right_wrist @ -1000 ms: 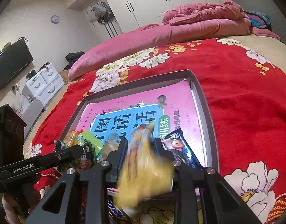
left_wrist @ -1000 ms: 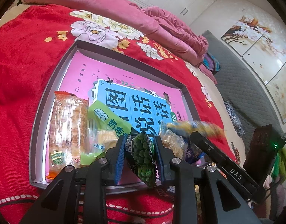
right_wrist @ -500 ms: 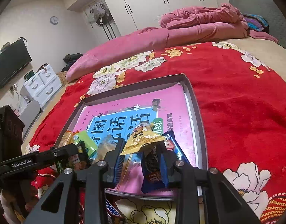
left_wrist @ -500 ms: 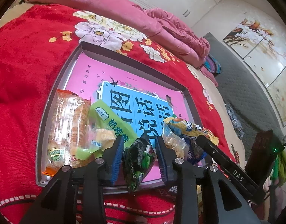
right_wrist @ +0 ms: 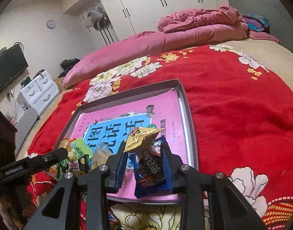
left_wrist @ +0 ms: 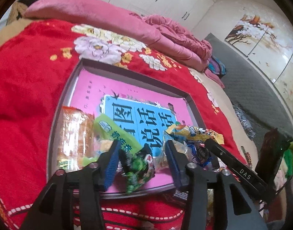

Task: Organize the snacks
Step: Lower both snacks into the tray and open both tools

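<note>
Green and black, kinda blurry, the pea snack packet (left_wrist: 137, 167) sits between the left gripper (left_wrist: 141, 163)'s blue-padded fingers (left_wrist: 112, 164), which are spread wide and not squeezing it; it lies at the near edge of the grey tray (left_wrist: 131, 72), on the pink book cover that lines the tray's bottom. To its left in the tray there's a lime-green packet (left_wrist: 117, 134) and a long clear-orange cracker pack (left_wrist: 74, 134), all side by side along the near edge. On the other side, a small clear bag of something yellowish (left_wrist: 178, 149) sits right by the left gripper's right finger. Over in the right wrist view, the right gripper (right_wrist: 144, 164) also has its fingers parted, with a blue cookie packet (right_wrist: 151, 172) lying between them, apparently touching the right-hand pad, and a gold-yellow packet (right_wrist: 141, 139) resting on top of it, tilted up. Those two are at the tray's near right corner. The tray itself sits on a red floral blanket (right_wrist: 232, 105) on the bed, with a pink duvet (right_wrist: 175, 36) bunched up behind and white wardrobes (right_wrist: 165, 2) at the back.
</note>
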A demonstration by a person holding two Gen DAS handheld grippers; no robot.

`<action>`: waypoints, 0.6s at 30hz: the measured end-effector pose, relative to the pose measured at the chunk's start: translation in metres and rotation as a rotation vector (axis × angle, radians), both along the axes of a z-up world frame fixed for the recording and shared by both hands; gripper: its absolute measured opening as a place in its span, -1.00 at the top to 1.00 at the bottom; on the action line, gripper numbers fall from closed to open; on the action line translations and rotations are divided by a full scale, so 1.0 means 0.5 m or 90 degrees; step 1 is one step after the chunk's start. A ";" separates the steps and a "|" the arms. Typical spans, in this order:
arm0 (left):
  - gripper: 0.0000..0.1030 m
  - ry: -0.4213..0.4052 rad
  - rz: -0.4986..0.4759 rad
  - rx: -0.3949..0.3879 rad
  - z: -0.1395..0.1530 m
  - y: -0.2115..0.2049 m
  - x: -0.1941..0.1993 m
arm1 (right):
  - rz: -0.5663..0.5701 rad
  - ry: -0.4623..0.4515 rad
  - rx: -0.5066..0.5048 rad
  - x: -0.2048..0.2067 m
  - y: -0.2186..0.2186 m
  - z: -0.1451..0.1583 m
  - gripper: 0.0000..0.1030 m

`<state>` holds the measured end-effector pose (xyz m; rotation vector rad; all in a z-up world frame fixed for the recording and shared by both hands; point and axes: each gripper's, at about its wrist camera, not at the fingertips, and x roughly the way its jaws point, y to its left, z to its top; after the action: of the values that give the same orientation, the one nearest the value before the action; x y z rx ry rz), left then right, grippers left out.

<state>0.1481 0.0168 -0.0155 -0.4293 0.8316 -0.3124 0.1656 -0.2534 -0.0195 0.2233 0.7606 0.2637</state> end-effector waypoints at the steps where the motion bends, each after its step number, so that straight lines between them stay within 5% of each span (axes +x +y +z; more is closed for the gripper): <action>1: -0.10 -0.003 0.000 0.003 0.002 0.001 -0.001 | -0.002 -0.001 -0.002 -0.001 0.000 0.000 0.20; 18: -0.28 -0.031 0.009 0.019 0.021 0.015 -0.016 | -0.028 -0.010 -0.008 -0.011 -0.024 0.009 0.02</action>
<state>0.1401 0.0242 -0.0049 -0.3986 0.7849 -0.2954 0.1603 -0.2655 -0.0148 0.2262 0.7411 0.2187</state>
